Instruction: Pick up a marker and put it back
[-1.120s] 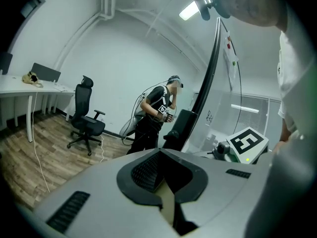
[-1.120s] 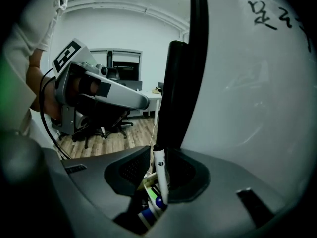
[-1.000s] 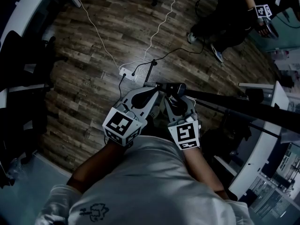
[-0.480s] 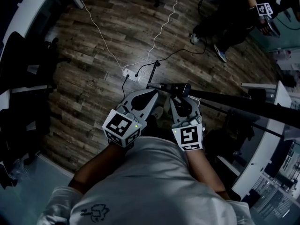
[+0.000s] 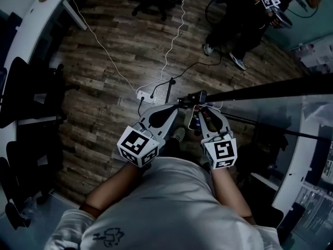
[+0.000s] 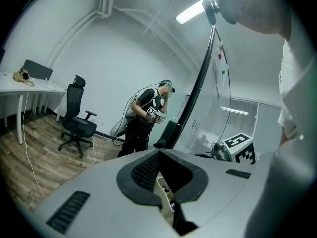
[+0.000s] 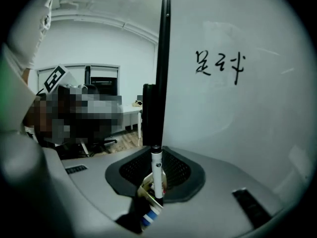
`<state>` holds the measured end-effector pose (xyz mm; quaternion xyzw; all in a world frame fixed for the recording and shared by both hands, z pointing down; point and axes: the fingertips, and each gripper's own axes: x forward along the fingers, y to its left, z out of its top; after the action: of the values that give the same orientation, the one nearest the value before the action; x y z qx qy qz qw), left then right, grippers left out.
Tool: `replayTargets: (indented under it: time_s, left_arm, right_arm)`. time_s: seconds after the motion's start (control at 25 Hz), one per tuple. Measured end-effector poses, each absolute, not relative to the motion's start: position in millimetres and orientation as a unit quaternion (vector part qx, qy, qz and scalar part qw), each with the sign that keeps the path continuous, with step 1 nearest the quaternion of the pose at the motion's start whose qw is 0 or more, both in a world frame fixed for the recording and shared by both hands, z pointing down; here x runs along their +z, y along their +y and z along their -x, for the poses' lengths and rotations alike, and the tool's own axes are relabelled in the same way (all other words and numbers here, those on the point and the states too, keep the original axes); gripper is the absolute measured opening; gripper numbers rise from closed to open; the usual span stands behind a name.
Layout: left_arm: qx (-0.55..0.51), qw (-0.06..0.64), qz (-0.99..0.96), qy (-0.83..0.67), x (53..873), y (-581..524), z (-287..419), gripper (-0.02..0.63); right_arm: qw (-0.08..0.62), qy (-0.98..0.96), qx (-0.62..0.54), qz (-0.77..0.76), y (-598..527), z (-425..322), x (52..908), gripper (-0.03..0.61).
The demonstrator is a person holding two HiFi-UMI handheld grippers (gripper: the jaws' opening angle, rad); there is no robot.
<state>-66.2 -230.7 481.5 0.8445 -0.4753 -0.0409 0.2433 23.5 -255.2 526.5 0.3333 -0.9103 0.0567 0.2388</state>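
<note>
Grips a white marker [image 7: 157,175] between the fingers [image 7: 183,175] of the right gripper [image 7: 157,155], barrel upright and poking out past the fingertips, top end at the foot of the black frame [image 7: 162,58] of a whiteboard [image 7: 247,133] straight ahead of the fingers. Holds the left gripper [image 6: 158,153] just beside it, fingers pressed together on nothing. Carries both near the chest above a wooden floor [image 5: 104,87], with handwriting [image 7: 220,66] up and right of the right fingers.

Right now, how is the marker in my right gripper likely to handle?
The marker looks slim and rigid, so it is probably light and stiff. Its smooth round barrel could pivot in the right gripper and would likely roll if laid flat.
</note>
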Motion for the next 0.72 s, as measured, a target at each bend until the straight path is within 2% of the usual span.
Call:
replayTargets:
  time_s: [0.72]
  left_arm:
    - [-0.045,0.200,-0.890,-0.407,434,-222,69,0.005]
  right_arm:
    - [0.159,-0.887,0.049,-0.431,-247,-40,468,0.075]
